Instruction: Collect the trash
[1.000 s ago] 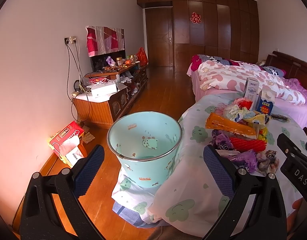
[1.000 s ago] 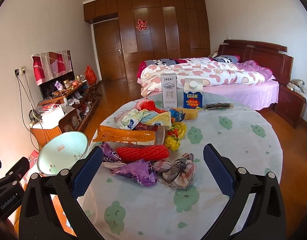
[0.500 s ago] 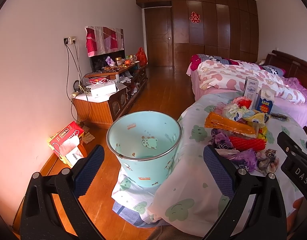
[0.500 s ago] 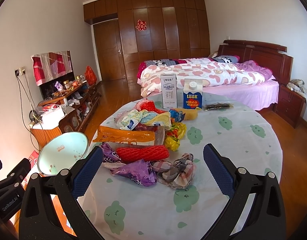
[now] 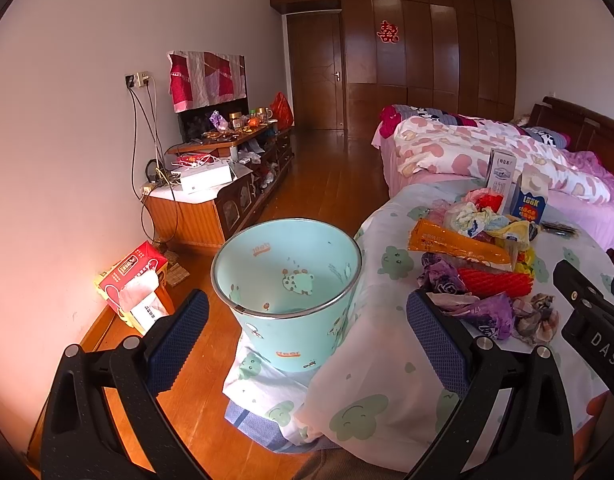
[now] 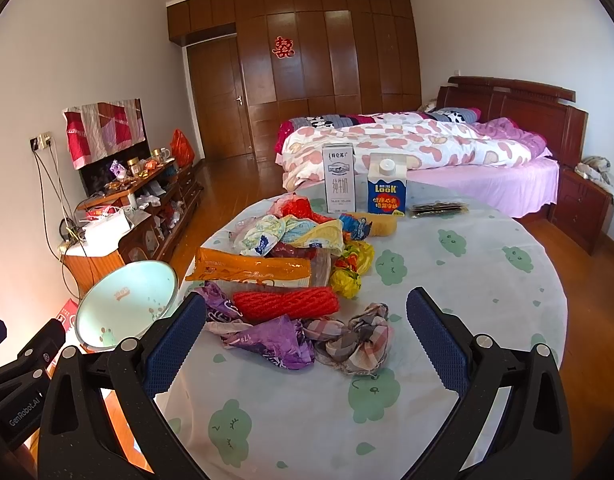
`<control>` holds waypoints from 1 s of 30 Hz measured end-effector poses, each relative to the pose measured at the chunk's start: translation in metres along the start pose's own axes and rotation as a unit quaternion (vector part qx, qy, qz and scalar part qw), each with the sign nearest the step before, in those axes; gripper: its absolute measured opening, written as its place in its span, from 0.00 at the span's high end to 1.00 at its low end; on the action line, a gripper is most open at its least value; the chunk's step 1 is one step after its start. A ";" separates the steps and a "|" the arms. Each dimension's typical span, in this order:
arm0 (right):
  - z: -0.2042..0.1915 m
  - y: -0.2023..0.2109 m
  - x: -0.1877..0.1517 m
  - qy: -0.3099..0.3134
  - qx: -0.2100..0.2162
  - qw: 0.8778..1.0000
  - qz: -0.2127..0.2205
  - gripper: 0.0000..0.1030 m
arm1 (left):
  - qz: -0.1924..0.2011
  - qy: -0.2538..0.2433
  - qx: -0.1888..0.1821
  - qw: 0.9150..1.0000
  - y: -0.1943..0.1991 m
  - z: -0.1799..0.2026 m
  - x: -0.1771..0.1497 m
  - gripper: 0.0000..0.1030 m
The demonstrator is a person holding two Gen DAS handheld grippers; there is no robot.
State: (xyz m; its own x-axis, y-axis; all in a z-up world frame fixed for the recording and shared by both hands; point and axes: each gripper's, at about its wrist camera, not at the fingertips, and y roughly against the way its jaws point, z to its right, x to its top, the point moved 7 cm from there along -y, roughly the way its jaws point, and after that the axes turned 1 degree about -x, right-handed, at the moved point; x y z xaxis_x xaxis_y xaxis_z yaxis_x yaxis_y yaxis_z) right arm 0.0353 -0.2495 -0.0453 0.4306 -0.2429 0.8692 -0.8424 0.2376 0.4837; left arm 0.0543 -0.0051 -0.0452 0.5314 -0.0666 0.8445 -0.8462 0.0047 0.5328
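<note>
A pale green bin (image 5: 291,292) (image 6: 127,304) with a metal rim stands beside the round table's left edge, empty inside. A heap of trash lies on the table (image 6: 467,300): an orange wrapper (image 6: 247,270), a red ribbed roll (image 6: 285,302), a purple wrapper (image 6: 275,338), a crumpled plaid rag (image 6: 355,340), yellow wrappers (image 6: 347,272). Two cartons stand behind, a white one (image 6: 339,184) and a blue one (image 6: 387,190). My left gripper (image 5: 307,332) is open in front of the bin. My right gripper (image 6: 307,332) is open just short of the purple wrapper and rag.
A low wooden cabinet (image 5: 211,208) crowded with items runs along the left wall, with a red tissue box (image 5: 135,280) on the floor near it. A bed (image 6: 407,152) with a pink spotted quilt stands behind the table. The tablecloth hangs down over the table's near edge (image 5: 347,408).
Both views have shifted only slightly; the bin sits a touch lower in the left wrist view. Nothing was picked up or let go.
</note>
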 end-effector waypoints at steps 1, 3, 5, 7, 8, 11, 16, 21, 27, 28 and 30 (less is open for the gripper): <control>0.000 0.000 0.000 0.000 0.000 1.000 0.000 0.04 | 0.000 0.000 0.000 1.000 0.000 0.000 0.000 0.06; 0.000 0.000 0.000 0.000 0.000 1.000 0.000 0.04 | 0.000 0.000 0.000 1.000 0.000 0.000 0.000 0.06; 0.000 0.000 0.000 0.000 0.000 1.000 0.000 0.04 | 0.000 0.000 0.000 1.000 0.000 0.000 0.000 0.06; 0.000 0.000 0.000 0.000 0.000 1.000 -0.001 0.04 | 0.000 -0.001 0.000 1.000 0.000 0.000 0.000 0.06; 0.000 0.000 0.000 0.000 0.000 1.000 0.000 0.04 | 0.000 -0.001 0.000 1.000 0.000 0.000 0.000 0.06; 0.000 0.000 0.000 -0.001 0.000 1.000 0.001 0.04 | 0.000 -0.001 0.000 1.000 0.000 0.000 0.000 0.06; 0.000 -0.002 -0.002 0.000 0.001 1.000 -0.004 0.04 | -0.002 -0.001 0.000 1.000 -0.001 0.000 -0.002 0.06; 0.002 -0.003 -0.001 -0.001 0.000 1.000 -0.002 0.04 | -0.008 -0.001 -0.002 1.000 -0.005 0.000 -0.005 0.06; 0.017 -0.016 -0.005 0.000 -0.007 1.000 -0.016 0.05 | -0.029 -0.002 -0.010 1.000 -0.018 0.003 -0.013 0.06; 0.021 -0.019 -0.006 0.000 -0.010 1.000 -0.020 0.05 | -0.034 0.000 -0.014 0.999 -0.021 0.004 -0.015 0.06; 0.032 -0.026 -0.009 -0.003 -0.013 0.999 -0.029 0.05 | -0.048 0.002 -0.026 0.999 -0.029 0.006 -0.020 0.06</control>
State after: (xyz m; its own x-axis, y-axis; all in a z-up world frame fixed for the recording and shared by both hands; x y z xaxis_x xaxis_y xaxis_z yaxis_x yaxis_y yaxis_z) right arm 0.0429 -0.2831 -0.0684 0.4766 -0.2618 0.8392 -0.8076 0.2468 0.5357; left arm 0.0681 -0.0100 -0.0779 0.6099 -0.0652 0.7898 -0.7884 0.0511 0.6131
